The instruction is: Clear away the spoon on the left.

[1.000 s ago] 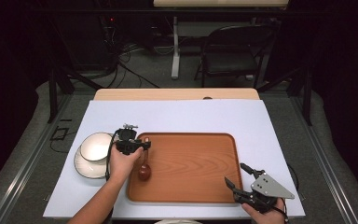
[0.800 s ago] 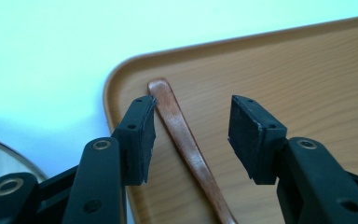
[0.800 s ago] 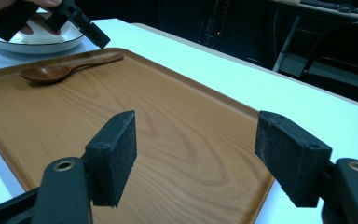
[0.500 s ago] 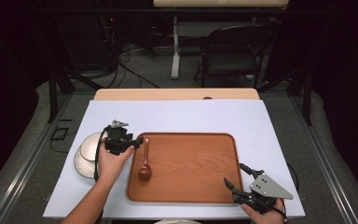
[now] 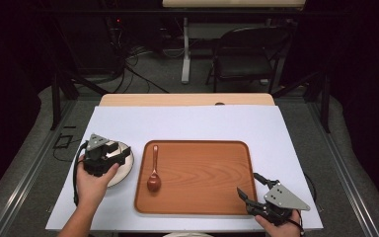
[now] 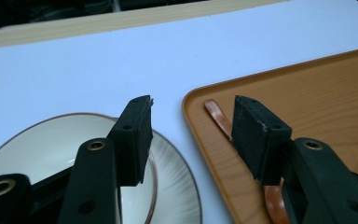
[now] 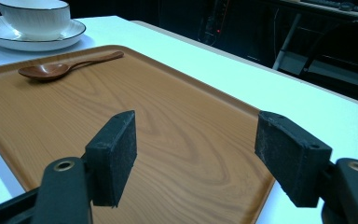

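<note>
Plainly, on the white-covered desk (image 5: pixel 187 123), the rectangular orange-brown wooden tray (image 5: pixel 202 175) holds a dark brown wooden spoon (image 5: pixel 153 170) at its nine o'clock edge. Just beyond that edge, a white bowl on a round white saucer (image 5: pixel 123 165) looks the next target. Left tongs (image 5: pixel 121 155) hover over it, spread and empty; lower them squarely astride the rim. Right tongs (image 5: pixel 249 188), also spread, wait at five o'clock.
</note>
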`<move>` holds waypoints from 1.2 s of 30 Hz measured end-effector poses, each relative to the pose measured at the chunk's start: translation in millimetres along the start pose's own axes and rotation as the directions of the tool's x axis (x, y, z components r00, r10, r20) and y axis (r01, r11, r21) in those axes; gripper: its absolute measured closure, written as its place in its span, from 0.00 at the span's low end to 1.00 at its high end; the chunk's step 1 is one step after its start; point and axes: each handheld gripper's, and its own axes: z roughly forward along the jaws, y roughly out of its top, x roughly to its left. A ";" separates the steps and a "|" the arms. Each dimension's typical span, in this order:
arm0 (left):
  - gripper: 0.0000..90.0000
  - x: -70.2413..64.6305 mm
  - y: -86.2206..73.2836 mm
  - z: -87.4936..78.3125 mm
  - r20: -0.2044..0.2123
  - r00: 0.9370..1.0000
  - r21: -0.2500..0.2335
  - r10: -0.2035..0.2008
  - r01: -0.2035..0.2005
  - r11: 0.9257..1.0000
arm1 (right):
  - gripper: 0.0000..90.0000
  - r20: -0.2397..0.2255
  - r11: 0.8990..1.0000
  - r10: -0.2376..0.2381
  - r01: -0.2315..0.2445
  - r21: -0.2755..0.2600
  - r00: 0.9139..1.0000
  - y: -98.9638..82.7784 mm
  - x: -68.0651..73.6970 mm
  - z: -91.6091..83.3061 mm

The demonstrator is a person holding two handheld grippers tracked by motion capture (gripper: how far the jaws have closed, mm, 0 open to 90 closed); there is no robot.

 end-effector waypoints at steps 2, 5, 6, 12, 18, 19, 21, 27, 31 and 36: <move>0.54 1.3 -6.5 -6.6 -0.008 1.000 -0.014 0.017 -0.017 1.000 | 0.32 0.000 1.000 -0.002 0.002 0.002 1.000 0.0 0.3 0.2; 0.53 2.9 -17.1 -14.6 -0.013 1.000 -0.027 0.027 -0.027 0.999 | 0.32 -0.001 1.000 -0.001 0.001 0.003 1.000 0.0 0.6 0.3; 0.53 3.5 -20.8 -16.8 -0.014 1.000 -0.031 0.025 -0.025 0.999 | 0.32 -0.001 1.000 -0.001 0.001 0.004 1.000 -0.1 0.7 0.3; 0.53 6.8 -40.4 -26.5 -0.010 1.000 -0.048 0.014 -0.015 0.999 | 0.32 -0.002 1.000 -0.004 0.004 0.007 1.000 -0.1 1.1 1.0; 0.53 7.8 -56.6 -31.9 -0.009 1.000 -0.061 0.003 -0.003 0.998 | 0.32 -0.001 1.000 -0.006 0.006 0.009 1.000 -0.3 1.8 1.8; 0.53 8.0 -58.3 -31.9 -0.009 1.000 -0.061 -0.001 0.001 0.998 | 0.32 -0.004 1.000 -0.004 0.005 0.010 1.000 -0.4 2.0 2.0; 0.53 8.5 -61.4 -30.9 0.003 1.000 -0.064 -0.010 0.011 0.998 | 0.32 -0.006 1.000 -0.006 0.006 0.010 1.000 -0.3 2.3 2.0; 0.53 8.4 -66.9 -25.4 0.014 1.000 -0.055 -0.014 0.015 0.998 | 0.32 -0.012 1.000 -0.008 0.008 0.017 1.000 -1.0 2.5 2.7; 0.53 7.1 -70.8 -22.0 0.034 0.999 -0.049 -0.005 0.007 0.999 | 0.32 -0.019 1.000 -0.010 0.010 0.024 1.000 -1.3 2.7 3.3; 0.53 4.8 -72.6 -18.9 0.059 0.998 -0.040 -0.003 0.006 0.999 | 0.32 -0.022 0.999 -0.008 0.008 0.031 1.000 -2.0 2.4 4.8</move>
